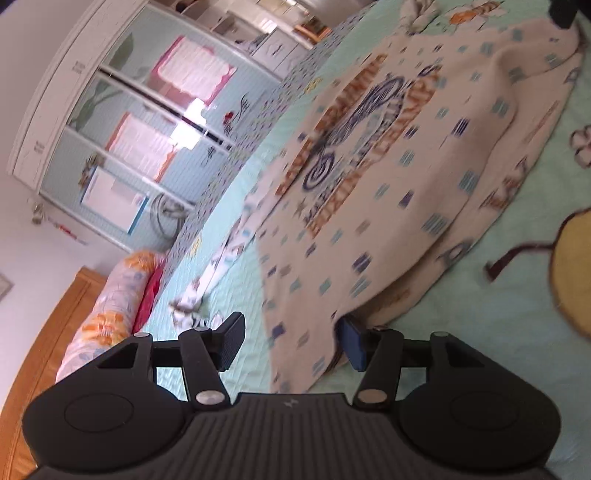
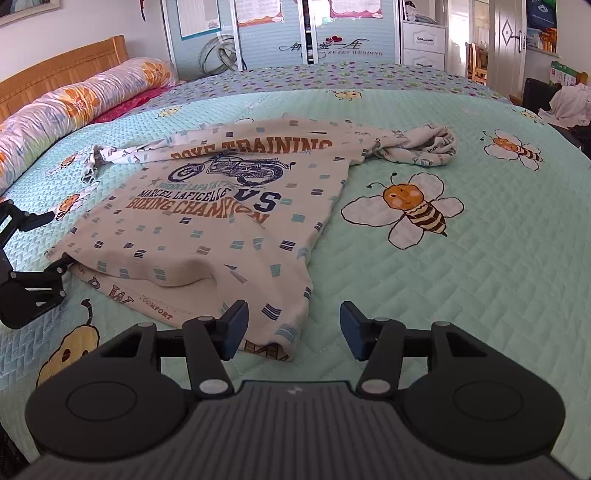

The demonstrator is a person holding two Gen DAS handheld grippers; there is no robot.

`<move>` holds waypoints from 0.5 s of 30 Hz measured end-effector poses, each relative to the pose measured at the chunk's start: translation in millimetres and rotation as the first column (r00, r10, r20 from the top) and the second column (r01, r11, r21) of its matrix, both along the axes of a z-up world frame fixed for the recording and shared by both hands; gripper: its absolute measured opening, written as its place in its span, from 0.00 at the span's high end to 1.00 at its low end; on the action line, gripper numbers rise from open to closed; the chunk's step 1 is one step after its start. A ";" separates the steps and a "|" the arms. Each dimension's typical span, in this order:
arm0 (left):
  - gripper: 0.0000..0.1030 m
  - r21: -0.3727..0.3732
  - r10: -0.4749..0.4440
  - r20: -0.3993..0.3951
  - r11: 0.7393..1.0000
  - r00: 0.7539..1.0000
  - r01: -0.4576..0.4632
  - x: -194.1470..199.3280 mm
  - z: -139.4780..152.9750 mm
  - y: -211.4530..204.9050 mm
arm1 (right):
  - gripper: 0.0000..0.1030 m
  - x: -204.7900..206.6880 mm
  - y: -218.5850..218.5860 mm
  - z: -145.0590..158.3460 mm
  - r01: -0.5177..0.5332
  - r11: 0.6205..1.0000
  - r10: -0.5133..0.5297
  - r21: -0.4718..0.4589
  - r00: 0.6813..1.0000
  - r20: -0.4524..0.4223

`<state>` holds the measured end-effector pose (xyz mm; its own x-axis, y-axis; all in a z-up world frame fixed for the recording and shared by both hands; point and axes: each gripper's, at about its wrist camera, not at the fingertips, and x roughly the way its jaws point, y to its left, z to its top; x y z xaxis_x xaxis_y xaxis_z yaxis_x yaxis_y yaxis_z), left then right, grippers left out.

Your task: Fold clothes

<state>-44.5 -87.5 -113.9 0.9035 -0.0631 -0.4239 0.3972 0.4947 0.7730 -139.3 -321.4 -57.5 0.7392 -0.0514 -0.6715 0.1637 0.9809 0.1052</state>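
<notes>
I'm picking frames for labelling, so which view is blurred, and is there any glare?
Left wrist view: motion blur smears the shirt print, and glare whitens the wardrobe doors. Right wrist view: sharp, shirt lettering readable, with fisheye bending of the bedspread.

One shirt (image 2: 207,206), two grippers (image 2: 291,328), perhaps one bolster (image 2: 74,99)

Shirt (image 2: 221,206) lies mid-bed (image 2: 480,277), bunched sleeve (image 2: 424,147) at its far right, pillow (image 2: 74,103) far left along headboard (image 2: 55,70), wardrobe (image 2: 277,33) behind bed, left tool (image 2: 33,254) at shirt's near-left hem, right tool (image 2: 293,330) at near corner.
</notes>
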 end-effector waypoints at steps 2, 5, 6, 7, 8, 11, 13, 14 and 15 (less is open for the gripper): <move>0.43 -0.011 0.032 0.004 0.999 0.999 -0.032 5.9 -1.1 8.1 | 0.46 1.5 1.3 -1.1 -0.002 1.000 0.002 -0.005 1.000 -0.004; 0.42 -0.057 0.075 -0.016 0.996 0.997 -0.076 16.2 -0.7 17.9 | 0.45 7.4 9.0 -1.2 -0.050 0.998 0.049 -0.043 0.998 -0.035; 0.45 -0.088 0.085 -0.040 0.992 0.996 -0.088 20.2 0.1 21.1 | 0.45 4.8 9.9 0.9 -0.040 0.998 0.039 -0.042 0.999 -0.018; 0.52 -0.124 0.090 -0.072 0.987 0.993 -0.099 24.3 2.0 24.3 | 0.45 2.1 8.8 2.8 -0.022 0.999 0.022 -0.024 1.000 0.001; 0.82 -0.159 0.101 -0.111 0.980 0.989 -0.117 29.3 3.9 27.1 | 0.45 2.2 8.3 3.4 -0.022 1.000 0.022 -0.006 1.000 0.003; 0.96 -0.268 0.155 -0.164 0.943 0.974 -0.195 37.1 16.0 40.4 | 0.45 2.2 8.9 4.6 -0.041 0.999 0.041 0.019 0.999 0.001; 0.96 -0.339 0.190 -0.190 0.908 0.963 -0.246 40.5 25.3 50.1 | 0.45 -3.3 11.4 6.9 -0.051 0.999 0.051 -0.020 0.998 0.021; 0.96 -0.361 0.196 -0.195 0.897 0.961 -0.256 40.5 29.5 52.5 | 0.45 -6.5 11.1 7.0 -0.054 0.998 0.055 -0.029 0.998 0.027; 0.96 -0.369 0.189 -0.189 0.896 0.964 -0.248 38.4 33.1 51.8 | 0.45 -9.8 12.1 5.6 -0.063 0.997 0.064 -0.041 0.998 0.026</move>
<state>-6.1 -35.7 -80.7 0.8439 -0.0563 -0.5336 0.3371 0.8293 0.4456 -149.1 -309.3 -51.9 0.7601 -0.0303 -0.6491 0.0985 0.9927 0.0691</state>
